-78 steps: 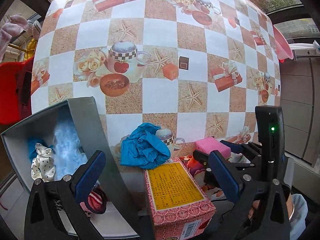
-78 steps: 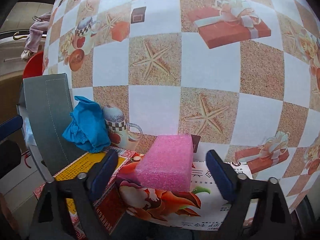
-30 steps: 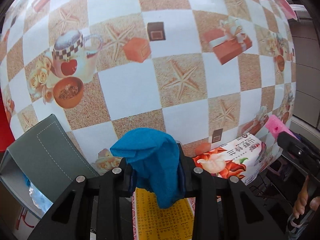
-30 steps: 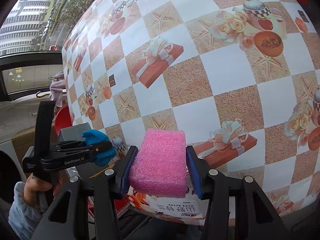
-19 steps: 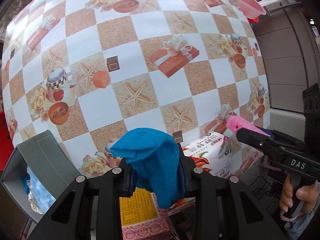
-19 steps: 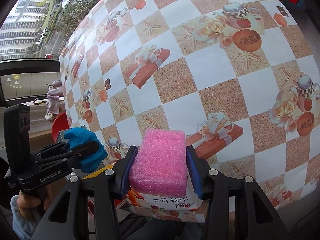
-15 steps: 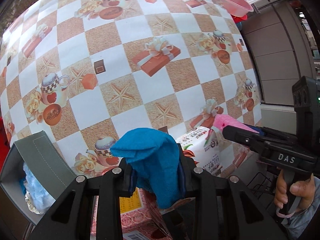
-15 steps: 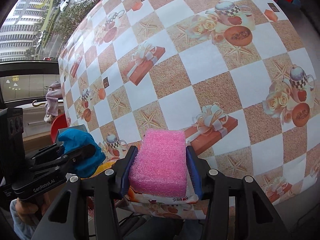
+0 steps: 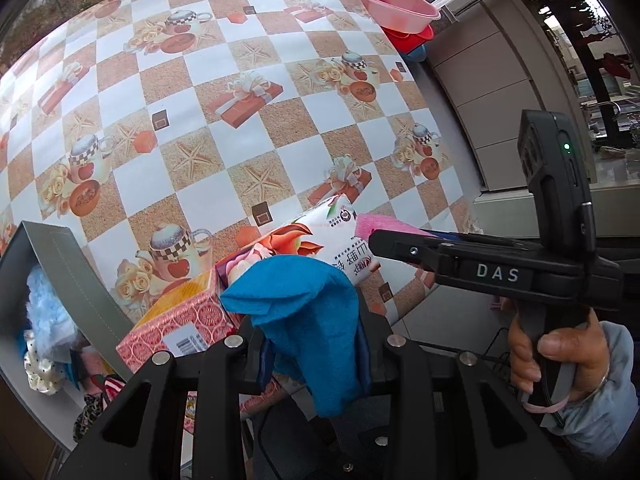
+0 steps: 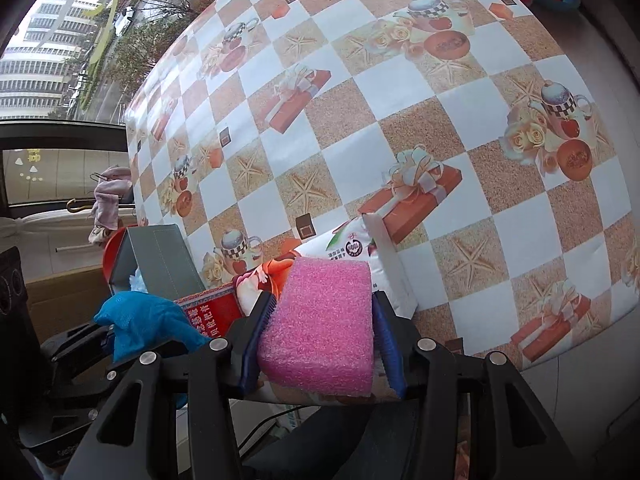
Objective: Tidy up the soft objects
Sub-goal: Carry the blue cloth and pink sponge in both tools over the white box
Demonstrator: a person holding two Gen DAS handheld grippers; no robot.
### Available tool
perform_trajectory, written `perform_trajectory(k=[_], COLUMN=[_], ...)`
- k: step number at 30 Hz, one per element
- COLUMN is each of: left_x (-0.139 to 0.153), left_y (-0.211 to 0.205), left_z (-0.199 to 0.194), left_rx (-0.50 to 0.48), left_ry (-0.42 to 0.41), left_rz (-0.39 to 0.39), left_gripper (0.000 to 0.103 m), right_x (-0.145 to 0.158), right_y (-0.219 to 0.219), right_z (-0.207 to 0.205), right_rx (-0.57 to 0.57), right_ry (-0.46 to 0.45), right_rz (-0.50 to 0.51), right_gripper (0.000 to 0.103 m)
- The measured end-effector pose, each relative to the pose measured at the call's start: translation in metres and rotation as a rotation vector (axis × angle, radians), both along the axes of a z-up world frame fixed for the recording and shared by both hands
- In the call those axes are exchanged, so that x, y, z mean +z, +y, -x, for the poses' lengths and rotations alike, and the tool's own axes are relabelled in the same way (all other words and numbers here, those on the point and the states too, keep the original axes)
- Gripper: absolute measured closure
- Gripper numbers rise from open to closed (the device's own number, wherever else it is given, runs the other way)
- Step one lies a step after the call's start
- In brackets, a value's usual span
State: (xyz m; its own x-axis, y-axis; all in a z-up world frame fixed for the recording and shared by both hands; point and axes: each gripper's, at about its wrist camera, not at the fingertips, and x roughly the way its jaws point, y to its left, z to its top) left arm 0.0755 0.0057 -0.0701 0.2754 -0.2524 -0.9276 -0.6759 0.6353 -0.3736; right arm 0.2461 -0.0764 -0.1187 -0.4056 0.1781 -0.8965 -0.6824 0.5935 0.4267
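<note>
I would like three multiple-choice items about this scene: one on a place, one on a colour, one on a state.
1. Where is the grey box? A) at the table's left edge B) under the pink basin C) on the white pack
2. What colour is the sponge? A) yellow B) pink C) green
3. What is the left hand-held gripper doing? A) hanging open B) gripping the blue cloth C) gripping a cup

Key: 1 A, the grey box stands left. 2 B, the sponge is pink. 3 B, the left hand-held gripper clamps the blue cloth.

Black hand-held gripper [image 9: 312, 356], apparently blue-padded
</note>
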Motion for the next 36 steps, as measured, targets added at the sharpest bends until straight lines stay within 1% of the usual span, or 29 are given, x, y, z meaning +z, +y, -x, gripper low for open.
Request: perform_trajectory(k=[8,18,26,33,36], left_x=[0.027,0.046,0.048,0.046,0.043], left_y=[-0.014,-0.019,-0.012,-0.009,-0.009], left_z=[0.037,0.09,0.146,0.198,0.218], left_rx=[0.05,0.156,0.305,0.425,0.475], left_ry=[-0.054,-0.086,-0.079,-0.017,0.002], left_rz=[-0.04,-0.093,-0.117,-0.193,-0.205], left_gripper=[0.068,0.068,0.068,0.068,0.068], right_x=[0.026,0.061,0.084,0.098,0.102], right_y=[-0.009,-0.002,0.014,0.033,0.04], right_z=[0.034,0.081,0.133,0.186,0.208], right_rx=[0.03,0.122,0.266,0.427,0.488], right_ry=[-0.029,-0.06,-0.13,-0.199,-0.215], right_rz=[-0.037,-0.098,-0.149,-0.188,-0.205], right_gripper=[0.053,0.053,0.053,0.053,0.052])
